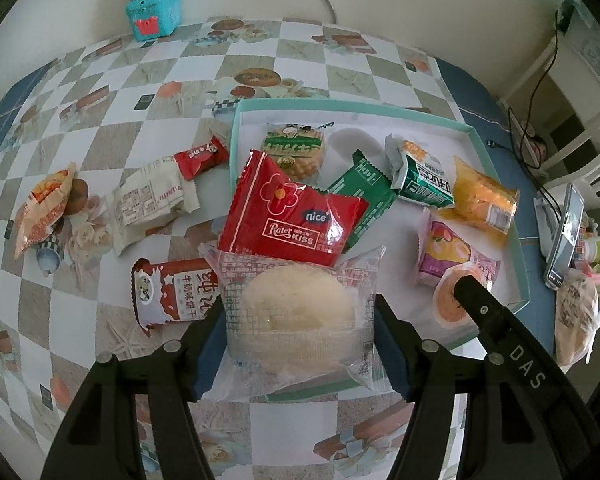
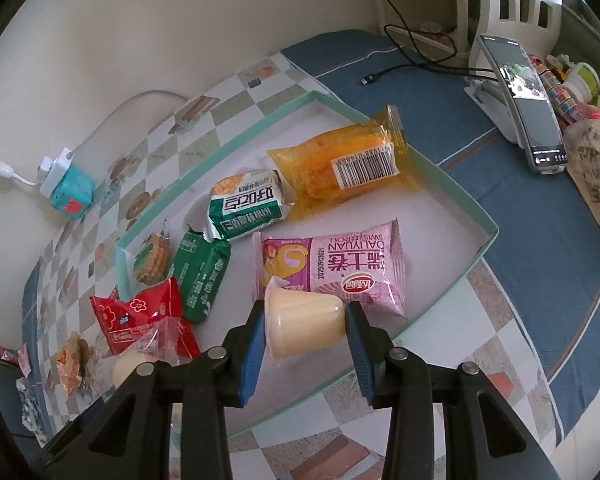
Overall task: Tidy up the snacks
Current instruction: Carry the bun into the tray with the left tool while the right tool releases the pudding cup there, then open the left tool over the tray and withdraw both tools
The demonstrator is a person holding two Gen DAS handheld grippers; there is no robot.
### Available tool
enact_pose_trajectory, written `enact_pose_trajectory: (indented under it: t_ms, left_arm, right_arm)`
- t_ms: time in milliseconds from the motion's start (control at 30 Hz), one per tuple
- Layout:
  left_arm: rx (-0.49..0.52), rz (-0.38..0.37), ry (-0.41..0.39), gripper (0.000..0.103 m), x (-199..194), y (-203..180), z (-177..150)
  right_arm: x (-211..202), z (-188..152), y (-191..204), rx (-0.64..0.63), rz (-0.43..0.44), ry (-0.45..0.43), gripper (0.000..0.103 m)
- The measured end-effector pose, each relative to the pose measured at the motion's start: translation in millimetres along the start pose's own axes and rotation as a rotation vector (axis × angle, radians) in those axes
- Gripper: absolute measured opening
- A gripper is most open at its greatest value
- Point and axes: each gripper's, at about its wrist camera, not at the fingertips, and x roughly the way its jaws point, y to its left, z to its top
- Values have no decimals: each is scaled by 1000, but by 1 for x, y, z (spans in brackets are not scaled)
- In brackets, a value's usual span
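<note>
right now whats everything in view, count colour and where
tray: 1, teal rim, white floor, on checked tablecloth
snack packs in tray: about 6, red, dark green, green-white, orange, pink, round biscuit pack
packs on cloth left of tray: 4, orange, white, small red, red-white
phone on stand: 1, dark, right of tray
teal box: 1, by wall
left gripper: shut on clear-wrapped pale cake
right gripper: shut on cream jelly cup
</note>
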Motion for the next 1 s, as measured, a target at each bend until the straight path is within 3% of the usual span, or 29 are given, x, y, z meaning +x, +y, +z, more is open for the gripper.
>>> enact_pose_trajectory:
  t_ms: [167, 333, 467, 833, 1000]
  left_arm:
    - [-8, -4, 14, 72, 3, 1, 0]
    - [-8, -12, 18, 74, 2, 2, 0]
    - [-9, -12, 13, 83, -2, 3, 1]
    - [-33, -43, -47, 84, -29, 18, 9]
    - [-111, -33, -103, 84, -45, 47, 17]
  right_arm:
    - [0, 1, -4, 15, -20, 3, 58]
    - [-2, 2, -6, 20, -28, -1, 61]
    - [-7, 4, -8, 30, -36, -13, 65]
    - [-17, 6, -7, 29, -37, -44, 68]
    - [-14, 5, -4, 21, -49, -36, 76]
